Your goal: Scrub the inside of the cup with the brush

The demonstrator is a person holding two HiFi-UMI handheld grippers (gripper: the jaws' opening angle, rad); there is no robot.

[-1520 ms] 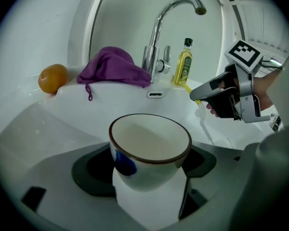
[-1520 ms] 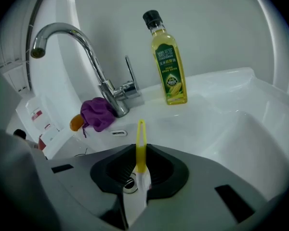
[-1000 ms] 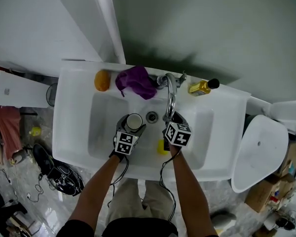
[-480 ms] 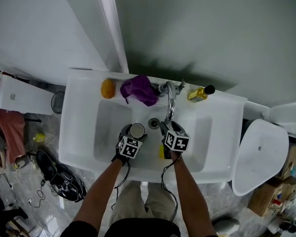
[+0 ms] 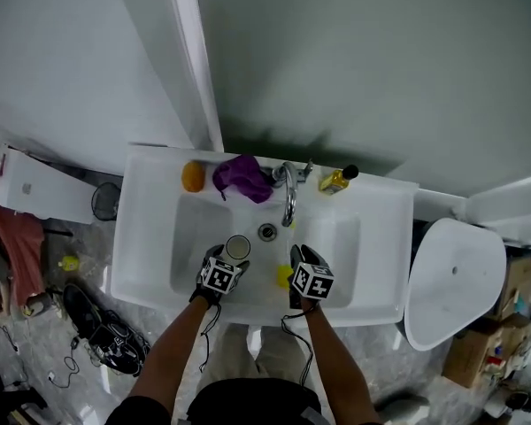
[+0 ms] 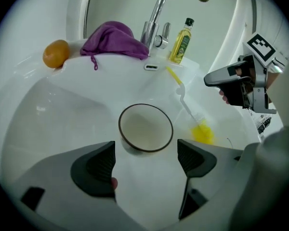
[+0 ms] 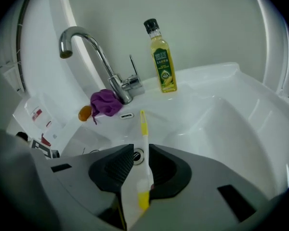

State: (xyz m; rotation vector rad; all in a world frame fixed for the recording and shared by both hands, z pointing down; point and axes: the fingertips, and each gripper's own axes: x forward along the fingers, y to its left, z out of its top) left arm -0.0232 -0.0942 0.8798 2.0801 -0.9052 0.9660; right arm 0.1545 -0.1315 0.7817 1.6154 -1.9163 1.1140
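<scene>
A white cup [image 5: 238, 247] with a dark rim stands upright in the sink basin. In the left gripper view the cup [image 6: 145, 127] sits just beyond my left gripper [image 6: 145, 155], which is open and apart from it. The brush [image 6: 202, 133] lies in the basin with its yellow head near the front and its white-and-yellow handle pointing at the faucet. My right gripper [image 7: 140, 165] hovers over it with the brush handle [image 7: 143, 129] in line with the gap. Its jaws are closing, and the pads do not visibly press on the brush.
The sink rim [image 5: 142, 237] carries an orange [image 5: 192, 176], a purple cloth [image 5: 242, 177], a chrome faucet [image 5: 289, 193] and a bottle of yellow oil [image 5: 336, 181]. The drain [image 5: 266, 232] lies ahead of the cup. A white toilet [image 5: 451, 277] stands to the right.
Both grippers have drawn back from under the faucet toward the sink's front edge. The cup now sits nearer the front, still just ahead of the left gripper.
</scene>
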